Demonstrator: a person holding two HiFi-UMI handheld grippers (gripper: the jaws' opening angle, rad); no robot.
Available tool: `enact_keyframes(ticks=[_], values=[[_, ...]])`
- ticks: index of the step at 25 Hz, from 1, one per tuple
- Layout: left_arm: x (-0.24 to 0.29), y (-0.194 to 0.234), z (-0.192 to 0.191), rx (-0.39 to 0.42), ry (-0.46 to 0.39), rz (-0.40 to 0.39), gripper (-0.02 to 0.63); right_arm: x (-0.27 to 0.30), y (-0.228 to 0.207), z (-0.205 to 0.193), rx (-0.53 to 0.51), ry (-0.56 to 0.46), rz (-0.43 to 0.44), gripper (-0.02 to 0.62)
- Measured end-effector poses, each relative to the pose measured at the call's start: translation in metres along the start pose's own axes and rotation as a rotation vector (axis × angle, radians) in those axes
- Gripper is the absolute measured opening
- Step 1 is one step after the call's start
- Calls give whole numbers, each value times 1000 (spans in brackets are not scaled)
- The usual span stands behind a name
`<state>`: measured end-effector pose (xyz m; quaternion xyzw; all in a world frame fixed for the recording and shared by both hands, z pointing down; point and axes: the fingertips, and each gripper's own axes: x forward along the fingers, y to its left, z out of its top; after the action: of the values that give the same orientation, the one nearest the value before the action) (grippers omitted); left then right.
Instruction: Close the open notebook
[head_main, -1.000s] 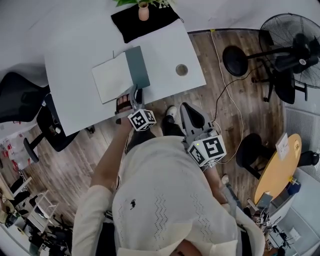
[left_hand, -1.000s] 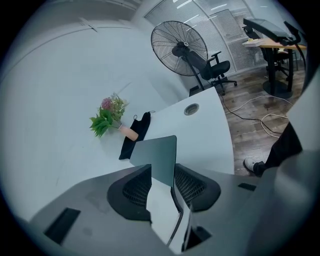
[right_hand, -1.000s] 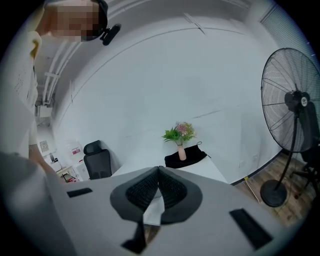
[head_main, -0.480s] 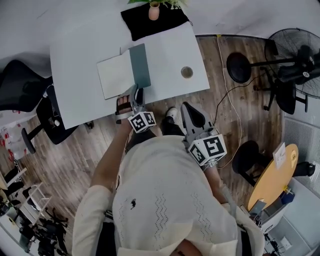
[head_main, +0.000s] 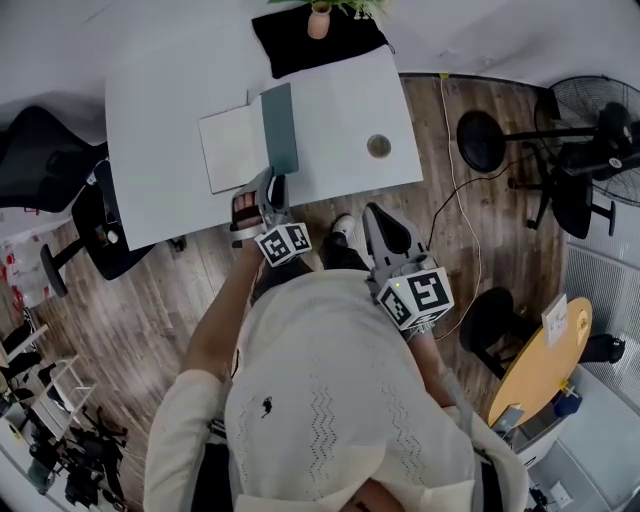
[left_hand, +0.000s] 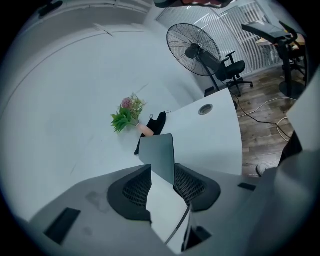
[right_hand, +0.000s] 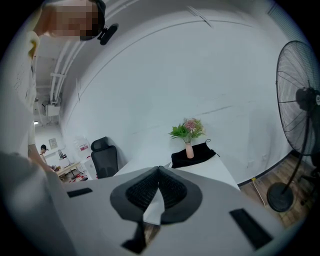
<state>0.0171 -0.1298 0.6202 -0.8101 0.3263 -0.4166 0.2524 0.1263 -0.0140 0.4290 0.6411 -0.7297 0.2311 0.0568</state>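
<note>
The notebook lies open on the white table, its white page flat and its grey-green cover standing partly raised. My left gripper is at the table's front edge, just short of the notebook's near end, jaws apart. In the left gripper view the cover and the white page show through the gap of the left gripper; contact is not visible. My right gripper hangs over the floor beside the person's body, off the table. In its own view the right gripper has its jaws together, holding nothing.
A vase of flowers stands on a black cloth at the table's far edge. A round cable hole sits to the right of the notebook. A black office chair is left of the table, a floor fan at the right.
The head view has drifted, so the table sits a little more to the right in frame. Both grippers hold about the same places relative to the notebook and the body.
</note>
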Motion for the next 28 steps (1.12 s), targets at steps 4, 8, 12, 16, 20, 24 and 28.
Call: enact_keyframes(ticks=[4,8,12,16,20,24,28], values=[[-1,3,-4,-25,33,34,147,1,0,-1,-2,6,4,2],[0,4,-6,-73,56,51,132,2,-2,-1,-2,7,3,2],[-1,5,-9,-104,55,51,130,0,-2,-2,-3,9,1,2],[2,5,-10,-106,64,40,117,2,-3,-3,-2,16,-2,2],[1,3,-12,-130,74,34,75,1,-3,-4,-5,17,-1,2],[1,4,-17,-152,87,43,52,2,-3,-5,-9,19,3,2],[-1,7,-23,-195,101,45,38,1,-1,-6,-12,24,7,2]])
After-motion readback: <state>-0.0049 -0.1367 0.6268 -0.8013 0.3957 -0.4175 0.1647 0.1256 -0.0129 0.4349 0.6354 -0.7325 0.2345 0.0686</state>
